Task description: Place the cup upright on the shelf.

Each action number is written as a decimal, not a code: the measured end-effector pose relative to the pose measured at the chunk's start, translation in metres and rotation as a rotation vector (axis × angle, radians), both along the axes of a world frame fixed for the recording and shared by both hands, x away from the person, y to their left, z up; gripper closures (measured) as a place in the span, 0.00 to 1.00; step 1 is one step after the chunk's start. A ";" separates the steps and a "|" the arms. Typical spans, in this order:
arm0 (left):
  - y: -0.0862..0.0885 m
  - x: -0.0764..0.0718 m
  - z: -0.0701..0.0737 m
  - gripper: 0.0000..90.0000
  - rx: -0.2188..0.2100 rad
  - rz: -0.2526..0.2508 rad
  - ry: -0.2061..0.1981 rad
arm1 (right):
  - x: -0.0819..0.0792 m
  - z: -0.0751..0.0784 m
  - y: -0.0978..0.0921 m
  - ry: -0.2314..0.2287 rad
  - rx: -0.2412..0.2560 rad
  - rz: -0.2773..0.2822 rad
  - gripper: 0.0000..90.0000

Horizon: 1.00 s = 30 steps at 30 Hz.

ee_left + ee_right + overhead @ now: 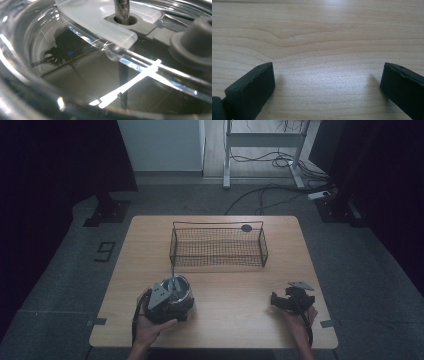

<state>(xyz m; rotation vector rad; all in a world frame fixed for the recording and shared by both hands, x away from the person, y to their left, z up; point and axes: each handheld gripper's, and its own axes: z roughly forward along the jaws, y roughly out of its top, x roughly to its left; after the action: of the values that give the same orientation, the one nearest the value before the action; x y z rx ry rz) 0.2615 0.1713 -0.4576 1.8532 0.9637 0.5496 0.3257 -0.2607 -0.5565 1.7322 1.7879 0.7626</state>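
Your left gripper sat pressed against a clear glass jar with a frosted plastic lid and metal rod at the near left of the light wooden table, probably to steady or lift it. Its jaws were hidden, so I cannot tell whether they gripped the jar. Your right gripper rested low with jaws spread wide and nothing between them, likely waiting. The black wire mesh basket stood behind, seemingly bare; the jar's contents were unreadable through glare.
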 end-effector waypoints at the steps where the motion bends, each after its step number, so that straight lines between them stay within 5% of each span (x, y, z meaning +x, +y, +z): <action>1: 0.000 0.000 0.000 0.05 0.000 0.000 0.000 | 0.000 0.000 0.000 0.000 0.000 0.000 0.00; 19: 0.008 0.003 0.005 0.05 0.004 0.030 -0.004 | 0.000 0.000 0.000 0.000 0.001 -0.004 0.00; 30: 0.006 0.020 0.013 0.05 0.033 0.067 -0.004 | 0.000 0.000 -0.001 -0.001 -0.001 -0.010 0.00</action>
<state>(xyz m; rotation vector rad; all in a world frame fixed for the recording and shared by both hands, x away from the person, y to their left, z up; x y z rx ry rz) 0.2819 0.1772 -0.4450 1.8535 1.0222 0.6127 0.3257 -0.2614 -0.5566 1.7388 1.7776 0.7581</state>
